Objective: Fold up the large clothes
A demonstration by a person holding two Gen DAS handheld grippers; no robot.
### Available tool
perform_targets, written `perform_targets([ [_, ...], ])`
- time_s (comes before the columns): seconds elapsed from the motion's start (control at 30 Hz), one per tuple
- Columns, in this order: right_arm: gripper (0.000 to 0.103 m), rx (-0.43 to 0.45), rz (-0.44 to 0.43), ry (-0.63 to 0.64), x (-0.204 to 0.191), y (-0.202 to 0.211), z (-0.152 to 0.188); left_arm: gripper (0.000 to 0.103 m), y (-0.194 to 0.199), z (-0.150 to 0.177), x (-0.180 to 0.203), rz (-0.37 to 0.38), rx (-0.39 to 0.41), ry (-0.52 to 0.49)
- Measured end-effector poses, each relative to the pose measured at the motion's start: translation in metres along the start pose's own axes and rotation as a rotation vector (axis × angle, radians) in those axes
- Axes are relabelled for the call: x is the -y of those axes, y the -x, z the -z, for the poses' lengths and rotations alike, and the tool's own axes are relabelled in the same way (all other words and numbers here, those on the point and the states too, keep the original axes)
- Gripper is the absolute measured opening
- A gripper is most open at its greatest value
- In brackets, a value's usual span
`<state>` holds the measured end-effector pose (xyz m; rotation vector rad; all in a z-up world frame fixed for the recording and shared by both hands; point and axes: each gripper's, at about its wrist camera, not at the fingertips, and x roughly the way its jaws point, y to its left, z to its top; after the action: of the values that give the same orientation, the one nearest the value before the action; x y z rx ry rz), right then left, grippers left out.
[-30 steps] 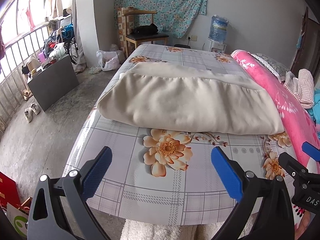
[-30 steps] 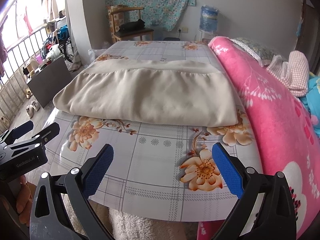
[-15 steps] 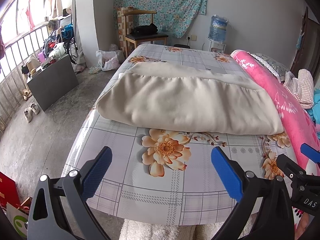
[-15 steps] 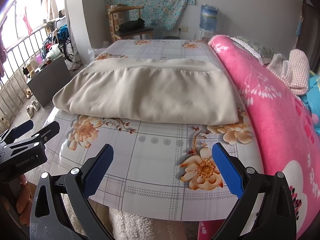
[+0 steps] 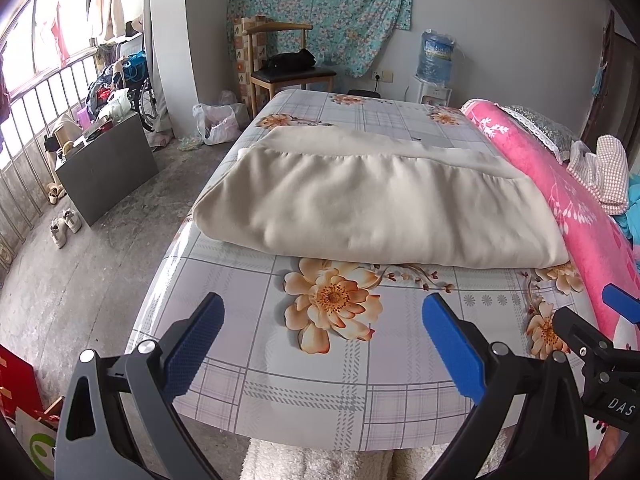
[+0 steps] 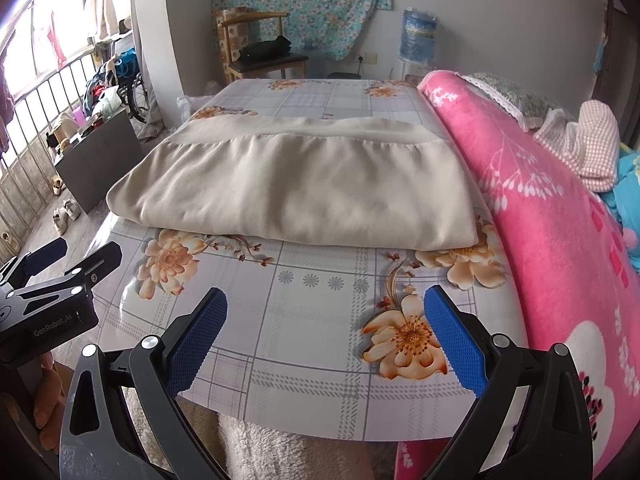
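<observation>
**Both grippers hang back from a cream garment already folded on the floral table**

The large cream-coloured fabric garment (image 5: 376, 204) lies across the middle of the long table with the glossy grey-check, orange-flower covering (image 5: 332, 360), folded into a broad, thick rectangle. Its rounded fold edge faces the grippers, and a gathered seam runs along the far side, where a flatter band of the same cloth reaches toward the far end of the table. Its right end sits just beside the rolled pink fleece blanket with white flower print (image 6: 560, 216) that borders the table on that side; I cannot tell if they touch.

The left gripper with black arms and blue textured pads (image 5: 320, 336) hovers over the near part of the table, jaws spread wide and holding nothing. The right gripper of the same build (image 6: 326, 332) hangs beside it, also released and empty. Both are well short of the garment's near edge, and each shows at the margin of the other's view, so they sit side by side.

This reads as a pause between folds: the cloth is laid square to the person, so each gripper could reach one near corner. The garment is still wide, so a further fold seems likely. The soft, thick layers may slide apart if only the top ply is pinched.
</observation>
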<state>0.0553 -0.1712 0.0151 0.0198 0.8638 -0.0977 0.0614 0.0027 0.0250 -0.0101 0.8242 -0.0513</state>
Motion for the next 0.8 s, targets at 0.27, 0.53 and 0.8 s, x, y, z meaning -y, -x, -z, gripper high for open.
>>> perform_targets([
  [0.27,0.095,-0.002,0.000,0.002,-0.0016,-0.0005,0.0011,0.097,-0.0005,-0.0011,-0.0012,-0.002,-0.001,0.000],
  [0.53,0.095,0.000,-0.003,-0.004,-0.0014,-0.0009,0.0013,0.097,-0.0013,-0.0010,-0.0025,-0.004,-0.002,-0.003],
  [0.8,0.095,-0.003,-0.007,-0.005,-0.0018,-0.0023,0.0036,0.097,-0.0029,-0.0017,-0.0036,-0.005,-0.002,-0.005],
])
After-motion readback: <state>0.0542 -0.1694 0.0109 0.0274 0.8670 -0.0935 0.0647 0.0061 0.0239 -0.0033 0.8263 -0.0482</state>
